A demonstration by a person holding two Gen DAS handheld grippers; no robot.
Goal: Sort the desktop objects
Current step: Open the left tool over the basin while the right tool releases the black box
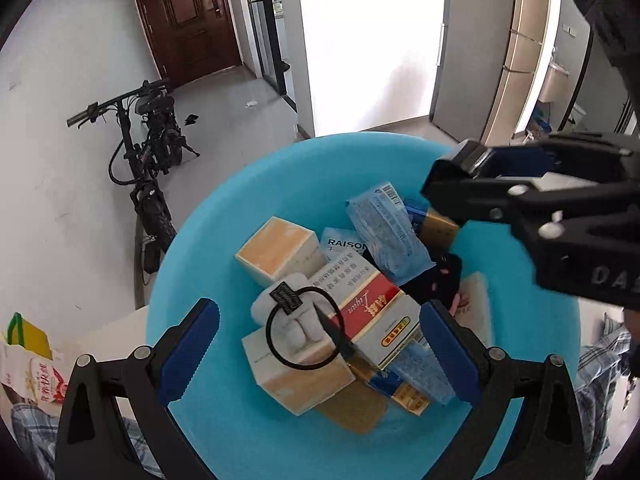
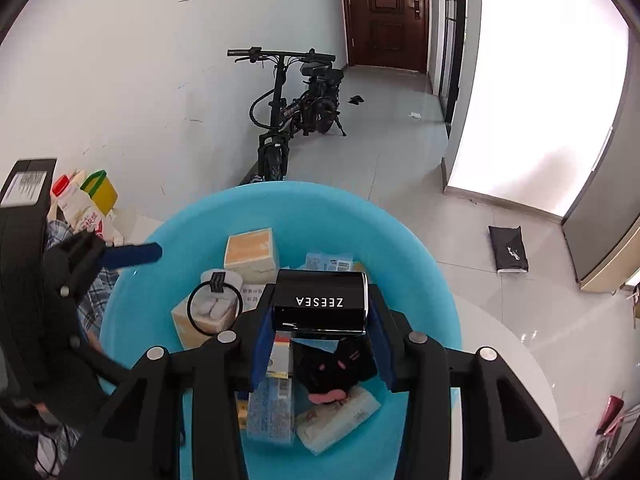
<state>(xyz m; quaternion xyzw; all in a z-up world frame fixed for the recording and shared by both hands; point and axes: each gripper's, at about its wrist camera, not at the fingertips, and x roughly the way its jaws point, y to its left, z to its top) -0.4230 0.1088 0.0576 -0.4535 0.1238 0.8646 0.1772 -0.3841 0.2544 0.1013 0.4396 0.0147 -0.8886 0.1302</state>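
A blue basin [image 1: 320,176] [image 2: 400,232] holds the sorted objects. In it lie a black hair tie with a white plush charm [image 1: 298,322] [image 2: 216,306], a red and white box [image 1: 372,312], beige boxes [image 1: 280,248] and a blue packet [image 1: 384,232]. My left gripper [image 1: 320,352] hangs over the pile, jaws wide open, pads clear of the hair tie below. One of its blue fingers [image 2: 136,255] shows at the basin's left rim. My right gripper [image 2: 320,320] is shut on a black ZEESEA box [image 2: 320,302] above the basin and enters the left wrist view at the upper right [image 1: 452,176].
The basin stands on a white table [image 2: 500,352]. A milk carton [image 2: 80,208], a yellow bag [image 2: 102,190] and plaid cloth [image 2: 96,292] lie to its left. An electric bicycle [image 2: 288,120] is parked by the wall, and a black pouch [image 2: 510,250] lies on the floor.
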